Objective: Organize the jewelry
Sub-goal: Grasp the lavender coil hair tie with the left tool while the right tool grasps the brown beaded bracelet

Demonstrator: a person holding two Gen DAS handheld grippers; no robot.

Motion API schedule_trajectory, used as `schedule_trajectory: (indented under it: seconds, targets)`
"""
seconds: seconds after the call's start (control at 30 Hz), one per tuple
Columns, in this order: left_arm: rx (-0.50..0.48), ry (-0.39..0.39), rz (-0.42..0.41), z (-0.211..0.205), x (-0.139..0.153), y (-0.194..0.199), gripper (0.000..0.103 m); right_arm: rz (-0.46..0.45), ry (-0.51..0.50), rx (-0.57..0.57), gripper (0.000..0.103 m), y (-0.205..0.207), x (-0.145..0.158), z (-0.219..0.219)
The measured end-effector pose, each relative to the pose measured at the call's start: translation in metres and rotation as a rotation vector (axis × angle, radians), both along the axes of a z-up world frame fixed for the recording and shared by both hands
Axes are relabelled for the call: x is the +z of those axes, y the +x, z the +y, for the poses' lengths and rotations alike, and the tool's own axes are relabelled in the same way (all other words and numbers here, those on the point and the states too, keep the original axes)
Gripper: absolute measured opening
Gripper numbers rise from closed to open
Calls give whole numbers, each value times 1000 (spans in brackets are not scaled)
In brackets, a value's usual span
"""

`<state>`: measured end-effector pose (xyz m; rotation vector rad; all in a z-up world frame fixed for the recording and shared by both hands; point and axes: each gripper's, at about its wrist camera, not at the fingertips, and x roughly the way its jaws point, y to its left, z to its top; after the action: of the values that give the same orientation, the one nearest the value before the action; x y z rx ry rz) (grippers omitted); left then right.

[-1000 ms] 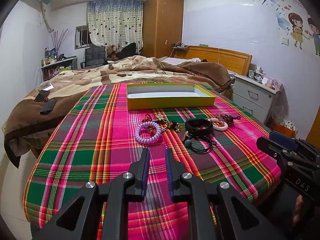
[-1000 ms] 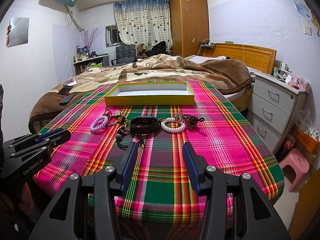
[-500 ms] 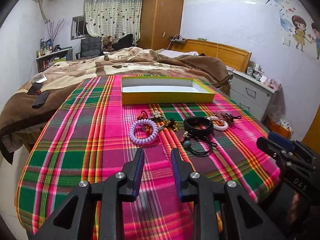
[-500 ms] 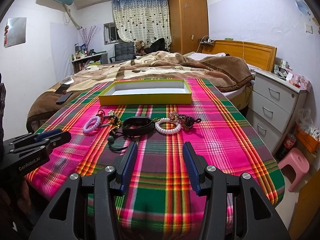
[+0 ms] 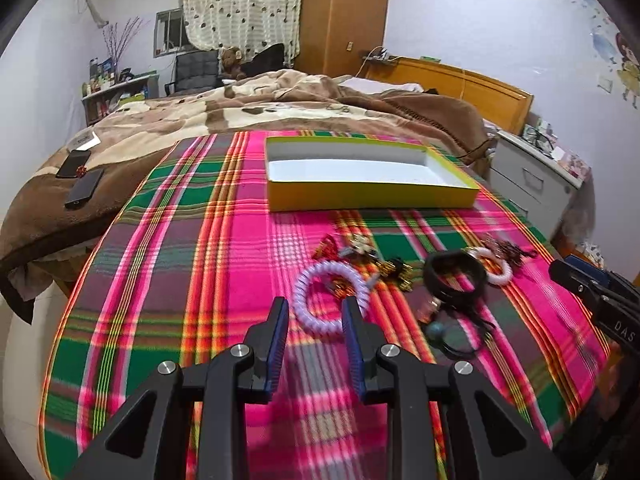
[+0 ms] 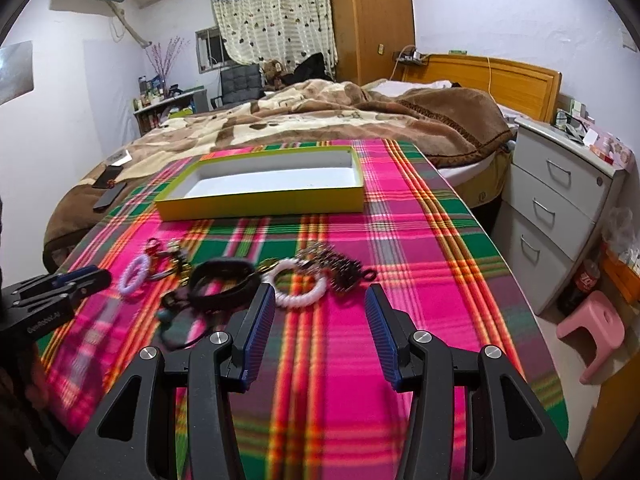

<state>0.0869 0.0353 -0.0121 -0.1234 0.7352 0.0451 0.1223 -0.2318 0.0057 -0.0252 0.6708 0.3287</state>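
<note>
Left gripper (image 5: 315, 334) jaws just widened, nothing between them; purple coil bracelet (image 5: 330, 298) lies just ahead on plaid cloth (image 5: 172, 264). Right gripper (image 6: 320, 330) open, empty; white coil bracelet (image 6: 298, 283) just beyond its fingertips. Yellow box (image 5: 370, 197) farther back.

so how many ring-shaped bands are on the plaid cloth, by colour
lilac coil band: 1
black band: 1
white coil band: 1
total: 3 rings, all on the plaid cloth, none in the yellow box. The smaller charms and cords beside them are too blurred to count.
</note>
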Motion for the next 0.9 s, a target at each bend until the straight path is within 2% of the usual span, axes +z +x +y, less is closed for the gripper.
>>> schedule_trajectory:
  seconds: [0.33,0.6,0.67,0.77,0.9]
  targets:
    - [7,-70,115,19,-19,35,27,145,18,14,48,54,-22,-8]
    - [-12,-55,134,13,-19,40,27,244,76,36,48,74,-31,-11]
    - [-13,-46,138,11,-18,42,27,252,90,36,44,77,-30,-13]
    - [-13,-43,139,10,-19,44,27,254,98,32,32,79,-29,-14]
    - [-14,-35,140,9,-19,44,27,252,80,36,28,80,-28,-13]
